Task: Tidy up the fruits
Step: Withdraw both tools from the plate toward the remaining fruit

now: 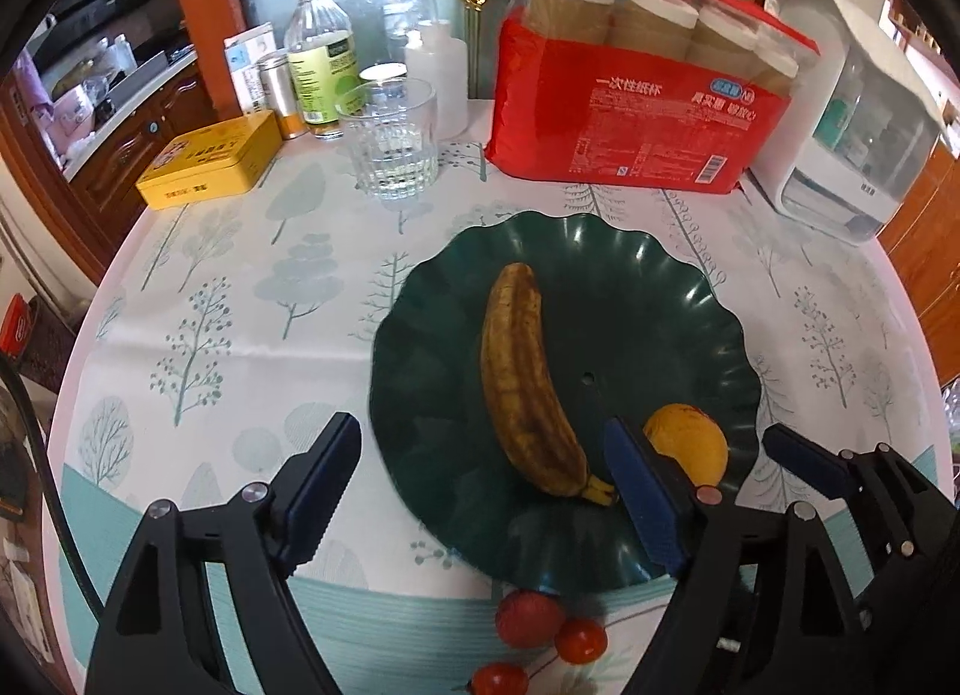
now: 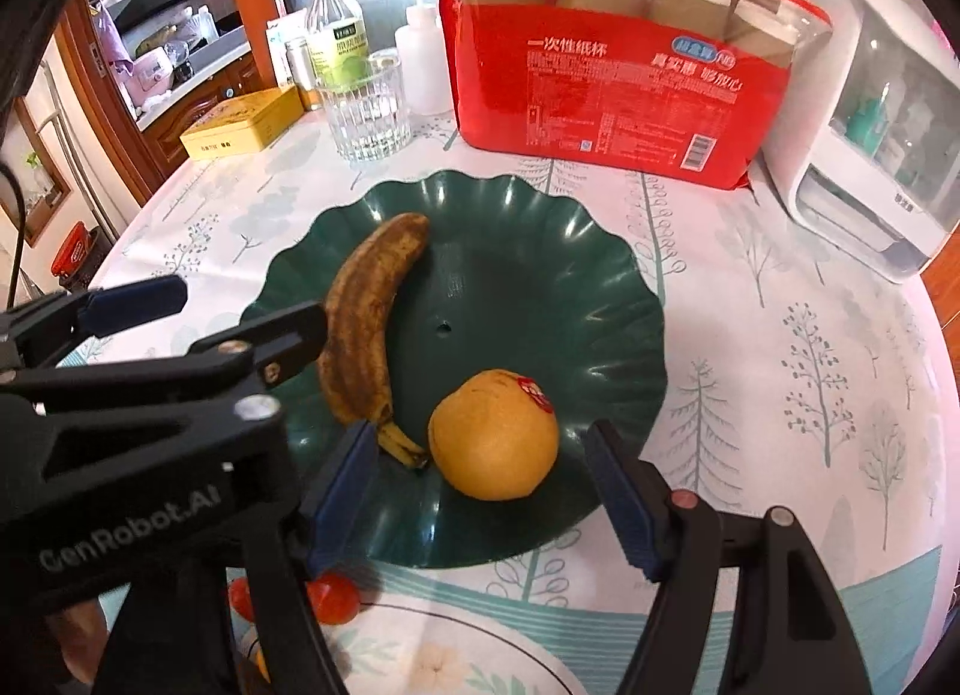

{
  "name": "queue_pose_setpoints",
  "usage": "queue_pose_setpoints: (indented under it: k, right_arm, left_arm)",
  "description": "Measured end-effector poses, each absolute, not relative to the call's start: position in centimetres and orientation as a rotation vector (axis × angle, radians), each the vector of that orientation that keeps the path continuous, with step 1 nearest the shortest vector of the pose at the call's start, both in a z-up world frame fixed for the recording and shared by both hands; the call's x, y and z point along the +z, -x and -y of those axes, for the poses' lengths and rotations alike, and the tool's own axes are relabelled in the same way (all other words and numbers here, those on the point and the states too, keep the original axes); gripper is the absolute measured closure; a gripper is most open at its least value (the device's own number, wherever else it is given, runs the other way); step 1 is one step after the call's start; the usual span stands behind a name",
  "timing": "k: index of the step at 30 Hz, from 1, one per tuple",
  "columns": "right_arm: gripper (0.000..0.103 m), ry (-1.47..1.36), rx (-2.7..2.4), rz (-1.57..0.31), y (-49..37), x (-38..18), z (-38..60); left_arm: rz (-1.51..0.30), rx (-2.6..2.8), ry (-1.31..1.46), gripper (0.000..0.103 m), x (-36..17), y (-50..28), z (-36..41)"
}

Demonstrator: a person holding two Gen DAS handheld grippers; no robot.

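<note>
Two grippers hang over the near rim of a dark green scalloped plate, both with jaws spread and nothing between the pads. The left gripper straddles the stem end of the banana without touching it; the right gripper brackets the orange fruit, its pads clear on either side. Nearest of all, off the plate on the tree-print tablecloth, lie a red strawberry-like fruit and two small tomatoes, close together just below the plate's edge.

On the plate lie two fruits. The orange fruit, with a red sticker on top, rests on the near right part, just beside the banana's stem. The browned banana lies lengthways from near to far, stem toward the grippers, blunt tip pointing away, curving along the plate's left side.

Beyond the plate stand an empty ribbed glass, a yellow tin, bottles, a red pack of paper cups and a white appliance.
</note>
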State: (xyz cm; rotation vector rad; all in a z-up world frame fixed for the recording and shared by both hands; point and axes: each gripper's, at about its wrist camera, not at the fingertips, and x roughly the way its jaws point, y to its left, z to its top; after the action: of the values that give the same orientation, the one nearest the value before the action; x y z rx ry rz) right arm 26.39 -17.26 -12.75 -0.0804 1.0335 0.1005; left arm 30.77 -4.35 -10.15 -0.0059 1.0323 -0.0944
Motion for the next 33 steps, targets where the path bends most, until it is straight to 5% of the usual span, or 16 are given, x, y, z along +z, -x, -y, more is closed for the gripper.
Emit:
queue_pose_setpoints:
  k: [33]
  right_arm:
    - [0.031,0.042,0.192,-0.951,-15.4,-3.4,16.7]
  left_arm:
    - [-0.915,-0.018,0.085,0.015,-0.8,-13.3,-1.7]
